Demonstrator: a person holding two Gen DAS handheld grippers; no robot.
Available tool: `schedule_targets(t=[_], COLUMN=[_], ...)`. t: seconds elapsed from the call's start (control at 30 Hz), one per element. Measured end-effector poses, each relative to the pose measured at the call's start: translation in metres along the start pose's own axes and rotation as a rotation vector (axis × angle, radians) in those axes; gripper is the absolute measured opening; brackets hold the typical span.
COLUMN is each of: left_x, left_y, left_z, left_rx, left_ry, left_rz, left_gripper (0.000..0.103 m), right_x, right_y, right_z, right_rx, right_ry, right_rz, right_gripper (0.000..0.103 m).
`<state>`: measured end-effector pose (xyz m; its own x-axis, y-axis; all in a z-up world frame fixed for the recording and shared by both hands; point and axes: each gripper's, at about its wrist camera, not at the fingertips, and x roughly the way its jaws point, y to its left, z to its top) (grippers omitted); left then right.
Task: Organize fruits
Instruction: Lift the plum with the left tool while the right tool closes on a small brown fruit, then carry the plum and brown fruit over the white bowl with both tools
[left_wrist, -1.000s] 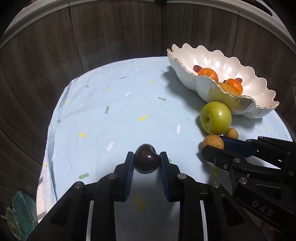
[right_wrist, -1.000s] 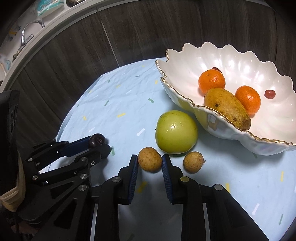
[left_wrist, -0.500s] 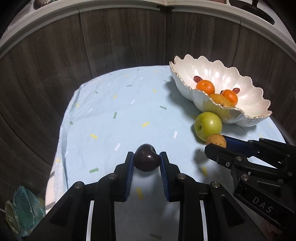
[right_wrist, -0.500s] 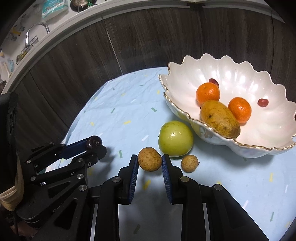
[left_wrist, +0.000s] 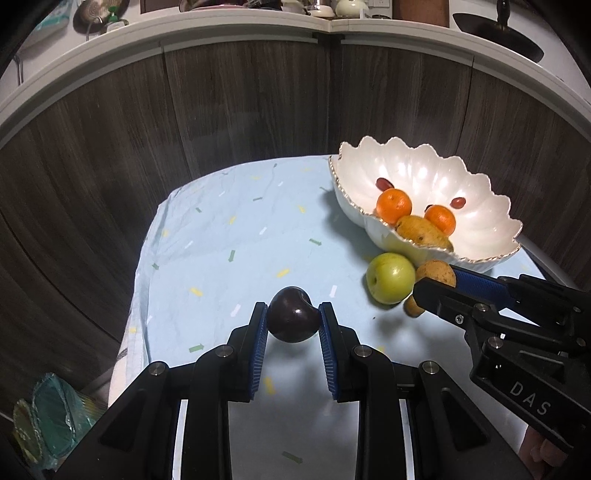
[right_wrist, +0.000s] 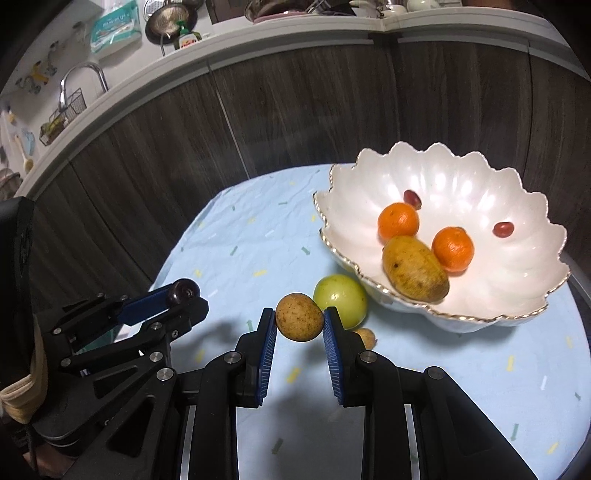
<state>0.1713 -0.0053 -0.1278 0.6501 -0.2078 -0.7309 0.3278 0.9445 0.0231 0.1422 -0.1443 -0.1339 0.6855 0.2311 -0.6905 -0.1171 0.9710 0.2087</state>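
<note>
Left gripper (left_wrist: 293, 320) clamped on plum (left_wrist: 293, 319), right gripper (right_wrist: 299, 320) on longan (right_wrist: 299, 316), bowl (right_wrist: 480, 177) upper right.

We count two grippers, the left gripper (left_wrist: 293, 320) and the right gripper (right_wrist: 299, 322). One white bowl (right_wrist: 461, 177). Fruit-wise: two oranges (right_wrist: 398, 220) (right_wrist: 453, 249), two little red fruits (right_wrist: 412, 198) (right_wrist: 503, 229), one mango (right_wrist: 415, 268), one green apple (right_wrist: 341, 299), one dark plum (left_wrist: 293, 319), and two small brown fruits (right_wrist: 299, 316) (right_wrist: 365, 336). One blue tablecloth (left_wrist: 229, 236) too.
</note>
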Motion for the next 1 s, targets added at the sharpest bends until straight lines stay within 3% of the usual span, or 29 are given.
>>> schedule_targets(t=[1.0], left_x=[-0.004], left_y=[-0.073], left_z=[0.057], left_rx=[0.072], left_ry=[-0.049], left_rz=[-0.054], left_gripper=[0.028], right_x=[-0.053], right_y=[-0.074], right_z=[0.038], right_rx=[0.121], right_ry=[-0.153], right_rz=[-0.062], right_gripper=[0.027])
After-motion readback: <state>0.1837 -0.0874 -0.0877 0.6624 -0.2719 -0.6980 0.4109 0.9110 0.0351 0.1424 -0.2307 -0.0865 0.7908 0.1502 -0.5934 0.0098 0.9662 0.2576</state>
